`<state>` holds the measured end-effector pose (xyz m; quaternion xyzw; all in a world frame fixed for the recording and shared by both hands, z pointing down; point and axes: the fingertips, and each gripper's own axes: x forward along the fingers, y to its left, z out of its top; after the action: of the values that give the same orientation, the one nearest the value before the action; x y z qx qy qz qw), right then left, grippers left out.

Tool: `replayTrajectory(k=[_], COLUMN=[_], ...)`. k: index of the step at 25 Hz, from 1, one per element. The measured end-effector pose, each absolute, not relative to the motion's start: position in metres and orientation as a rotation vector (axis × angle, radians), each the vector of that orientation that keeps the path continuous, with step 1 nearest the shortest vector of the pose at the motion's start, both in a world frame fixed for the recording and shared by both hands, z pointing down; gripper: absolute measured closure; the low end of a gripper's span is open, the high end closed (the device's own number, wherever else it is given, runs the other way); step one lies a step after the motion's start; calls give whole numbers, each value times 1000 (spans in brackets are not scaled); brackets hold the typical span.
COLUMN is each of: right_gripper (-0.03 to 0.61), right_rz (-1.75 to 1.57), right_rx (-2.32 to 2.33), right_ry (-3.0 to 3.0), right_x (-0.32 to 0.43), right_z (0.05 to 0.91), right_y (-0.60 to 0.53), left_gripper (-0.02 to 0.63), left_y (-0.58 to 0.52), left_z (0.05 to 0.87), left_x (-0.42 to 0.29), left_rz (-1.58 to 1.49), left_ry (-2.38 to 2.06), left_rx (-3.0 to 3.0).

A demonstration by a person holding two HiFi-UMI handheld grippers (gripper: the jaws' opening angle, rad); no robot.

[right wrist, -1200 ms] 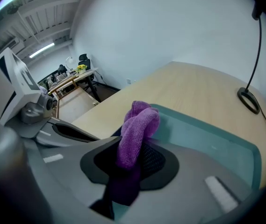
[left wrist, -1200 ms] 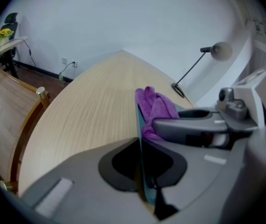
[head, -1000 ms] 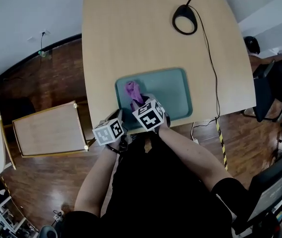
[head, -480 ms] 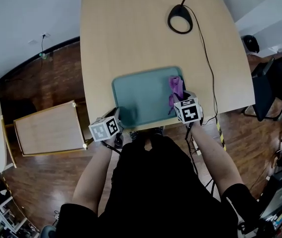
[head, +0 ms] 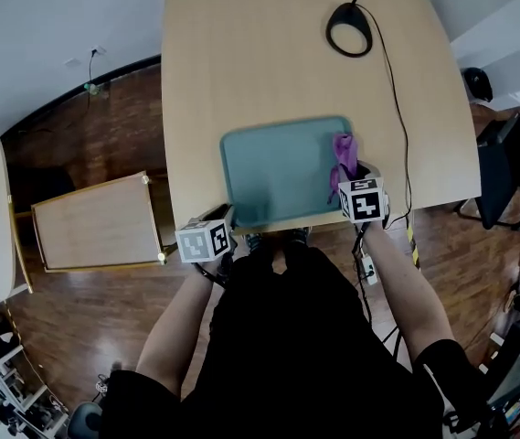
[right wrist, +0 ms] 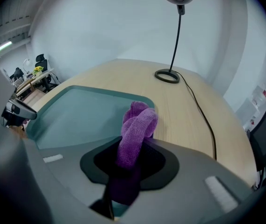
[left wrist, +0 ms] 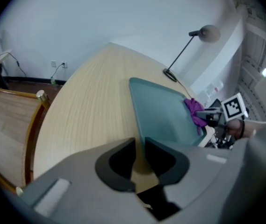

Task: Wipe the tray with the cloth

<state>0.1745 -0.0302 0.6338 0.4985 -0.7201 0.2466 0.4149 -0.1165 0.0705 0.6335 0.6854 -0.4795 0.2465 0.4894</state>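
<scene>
And the right gripper (right wrist: 132, 160) has its jaws clamped on the purple cloth (head: 342, 158) at the right edge of the tray (head: 278, 167), while the left gripper (left wrist: 140, 155), jaws just opening with nothing between them, hangs by its near-left corner over the counter (head: 241, 53): wiping looks nearly done, I'd say, cloth not yet put down.

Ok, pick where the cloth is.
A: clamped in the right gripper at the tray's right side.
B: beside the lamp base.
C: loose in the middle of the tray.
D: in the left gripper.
A: the right gripper view shows the cloth pinched between the jaws of the right gripper, at the right side of the tray.
</scene>
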Motion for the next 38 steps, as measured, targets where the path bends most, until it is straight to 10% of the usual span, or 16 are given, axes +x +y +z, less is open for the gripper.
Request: replayTrajectory(k=[22, 38], right_gripper=[480, 479], right_rz=[535, 484], right_rx=[758, 831], right_ry=[-2111, -2060], right_x=[-94, -20], right_z=[616, 621], right_y=[29, 38], left_gripper=[574, 574], left_y=[68, 69], left_z=[633, 638], left_x=[-110, -116], left_rz=[425, 391], left_ry=[-1073, -1073], left_rx=[1590, 1576])
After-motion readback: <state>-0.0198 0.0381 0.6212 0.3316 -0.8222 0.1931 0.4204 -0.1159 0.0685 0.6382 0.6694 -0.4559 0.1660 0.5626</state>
